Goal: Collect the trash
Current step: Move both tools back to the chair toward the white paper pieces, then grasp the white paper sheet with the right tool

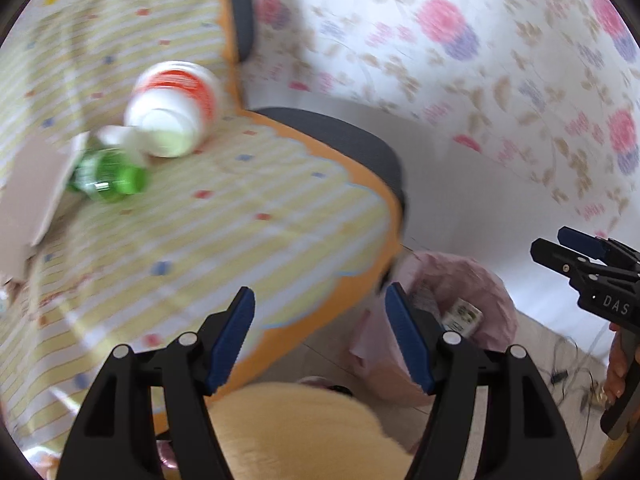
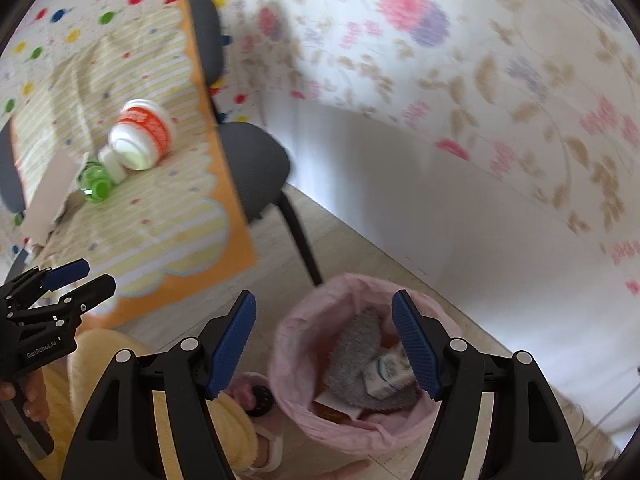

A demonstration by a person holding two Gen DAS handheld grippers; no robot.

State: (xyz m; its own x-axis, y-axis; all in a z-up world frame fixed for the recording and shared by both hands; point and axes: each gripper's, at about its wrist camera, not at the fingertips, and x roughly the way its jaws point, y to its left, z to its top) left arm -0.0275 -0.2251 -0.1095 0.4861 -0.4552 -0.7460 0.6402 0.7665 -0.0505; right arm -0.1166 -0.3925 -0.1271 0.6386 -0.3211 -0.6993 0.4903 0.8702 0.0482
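Note:
A white jar with an orange label lies on its side on a chair draped in a yellow striped cloth. Next to the jar lie a green plastic bottle and a piece of cardboard. On the floor stands a bin lined with a pink bag, with a small carton and a grey item inside. My left gripper hovers open and empty over the chair's front edge. My right gripper is open and empty above the bin.
The chair's dark padded back and seat edge show beside the cloth, with a black leg near the bin. A person's yellow trouser leg is below the grippers. Flowered wall behind; cables on the floor.

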